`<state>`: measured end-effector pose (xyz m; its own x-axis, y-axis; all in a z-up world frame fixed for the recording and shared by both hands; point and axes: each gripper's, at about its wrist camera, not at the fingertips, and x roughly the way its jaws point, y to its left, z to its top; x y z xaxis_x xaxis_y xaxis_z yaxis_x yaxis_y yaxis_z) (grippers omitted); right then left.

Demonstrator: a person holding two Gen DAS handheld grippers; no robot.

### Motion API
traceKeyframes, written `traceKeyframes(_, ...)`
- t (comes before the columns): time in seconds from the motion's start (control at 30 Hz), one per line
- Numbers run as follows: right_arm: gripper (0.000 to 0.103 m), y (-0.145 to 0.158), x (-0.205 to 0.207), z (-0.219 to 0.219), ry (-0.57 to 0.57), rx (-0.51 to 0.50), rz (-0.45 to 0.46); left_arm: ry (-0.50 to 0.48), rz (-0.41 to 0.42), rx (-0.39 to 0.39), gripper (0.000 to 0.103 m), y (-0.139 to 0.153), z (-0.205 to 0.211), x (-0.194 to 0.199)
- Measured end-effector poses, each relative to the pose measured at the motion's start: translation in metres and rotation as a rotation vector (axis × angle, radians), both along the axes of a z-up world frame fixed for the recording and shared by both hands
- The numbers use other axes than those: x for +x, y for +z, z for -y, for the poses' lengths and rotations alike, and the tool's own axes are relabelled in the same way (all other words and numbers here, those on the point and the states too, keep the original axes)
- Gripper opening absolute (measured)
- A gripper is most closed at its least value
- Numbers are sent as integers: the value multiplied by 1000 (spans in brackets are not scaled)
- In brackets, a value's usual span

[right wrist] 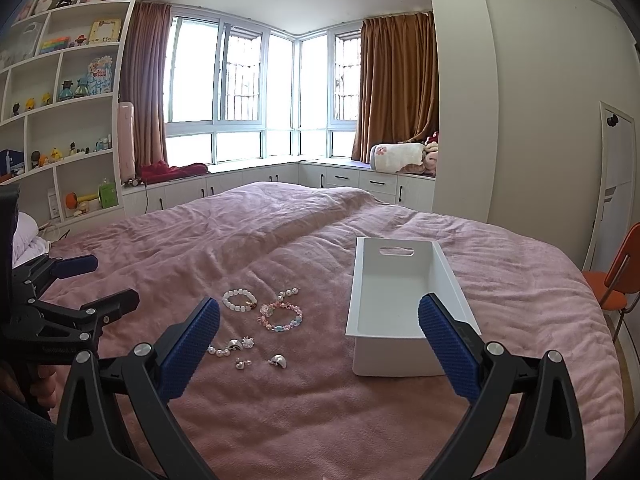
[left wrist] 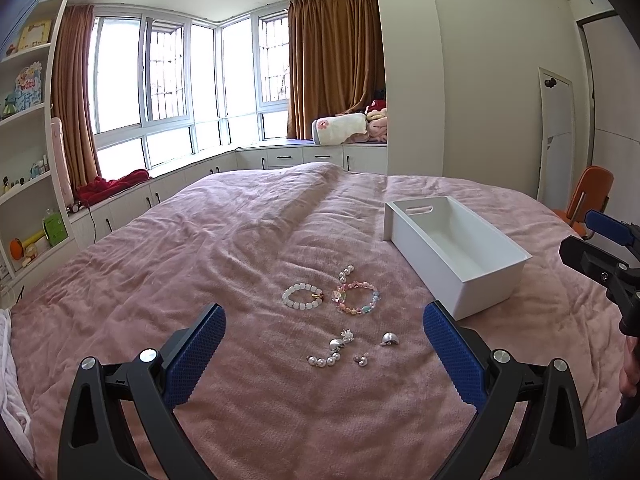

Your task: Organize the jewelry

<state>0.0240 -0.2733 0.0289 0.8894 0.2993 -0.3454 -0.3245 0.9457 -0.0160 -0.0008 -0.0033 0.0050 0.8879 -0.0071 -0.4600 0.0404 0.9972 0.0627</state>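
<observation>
Here, through the left wrist view, we hold the left gripper (left wrist: 324,320) spread wide above a pink blanket (left wrist: 200,248); bracelets (left wrist: 332,298) lie at twelve o'clock, a white bin (left wrist: 456,276) at two. From the right wrist view, our right gripper (right wrist: 319,318) gapes wide too, bracelets (right wrist: 262,308) at eleven o'clock, curtained windows (right wrist: 260,92) beyond.

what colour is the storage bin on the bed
White; the bin shows best in the right wrist view.

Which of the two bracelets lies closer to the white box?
The multicoloured pastel bracelet, on the side towards the white box; the white beaded bracelet lies farther away.
</observation>
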Motion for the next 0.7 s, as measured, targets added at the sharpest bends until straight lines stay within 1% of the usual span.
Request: traceKeyframes(0.7,98,-1,0,-1,1,-5,1,1,3,-1,100,1,1,-1)
